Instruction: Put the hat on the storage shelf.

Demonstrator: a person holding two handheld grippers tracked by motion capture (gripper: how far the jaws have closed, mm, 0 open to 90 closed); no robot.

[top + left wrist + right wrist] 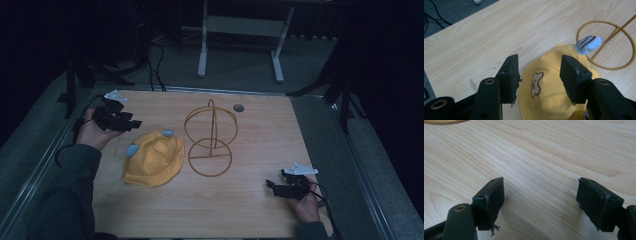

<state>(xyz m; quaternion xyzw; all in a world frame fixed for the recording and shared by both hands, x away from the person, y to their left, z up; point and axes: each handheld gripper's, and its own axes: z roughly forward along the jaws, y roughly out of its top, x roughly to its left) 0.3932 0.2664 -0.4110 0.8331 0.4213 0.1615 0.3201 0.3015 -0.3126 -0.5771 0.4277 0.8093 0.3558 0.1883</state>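
A yellow cap (154,160) with two pale blue ears lies flat on the wooden table (260,210), left of centre. In the left gripper view the cap (549,87) shows a small bear patch and one blue ear (589,45). Beside it stands a gold wire hat stand (210,137) with a ring base. My left gripper (131,124) hovers open just left of the cap, nothing between its jaws. My left gripper (539,77) looks down over the cap. At the right front my right gripper (270,186) is open over bare wood, seen as right gripper (540,202).
A small grey disc (238,107) lies near the table's far edge. Beyond the table stand a white frame's legs (202,50) and black stands with cables on the grey floor. Metal rails run along the table's left and right sides.
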